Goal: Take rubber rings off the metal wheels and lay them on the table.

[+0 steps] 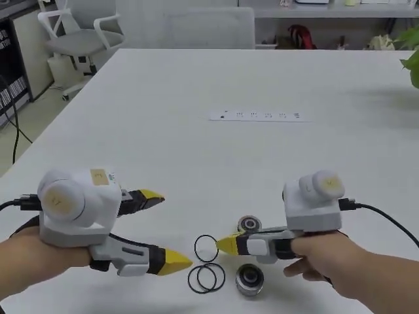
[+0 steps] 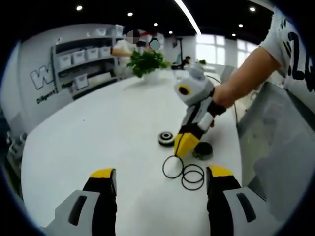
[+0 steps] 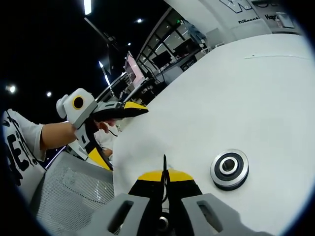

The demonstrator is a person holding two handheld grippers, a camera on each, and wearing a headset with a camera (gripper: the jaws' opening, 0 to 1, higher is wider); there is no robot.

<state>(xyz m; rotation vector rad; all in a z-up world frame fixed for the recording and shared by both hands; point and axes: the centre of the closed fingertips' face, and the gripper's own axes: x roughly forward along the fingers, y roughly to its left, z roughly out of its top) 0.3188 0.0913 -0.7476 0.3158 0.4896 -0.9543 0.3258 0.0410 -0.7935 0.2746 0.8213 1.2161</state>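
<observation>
L tool (image 1: 162,227) wide, empty | R tool (image 1: 226,245) pinches ring (image 1: 205,248), near edge of table (image 1: 196,150), beside 2 laid rings (image 1: 206,278) | risk: ring may cling to tool at release, or land on wheel (image 1: 249,279)

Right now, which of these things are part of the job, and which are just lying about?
Part of the job: far metal wheel, near metal wheel, single rubber ring pinched by the right gripper, two overlapping rubber rings, left gripper.
Just lying about: power strip, office chair, potted plant.
</observation>
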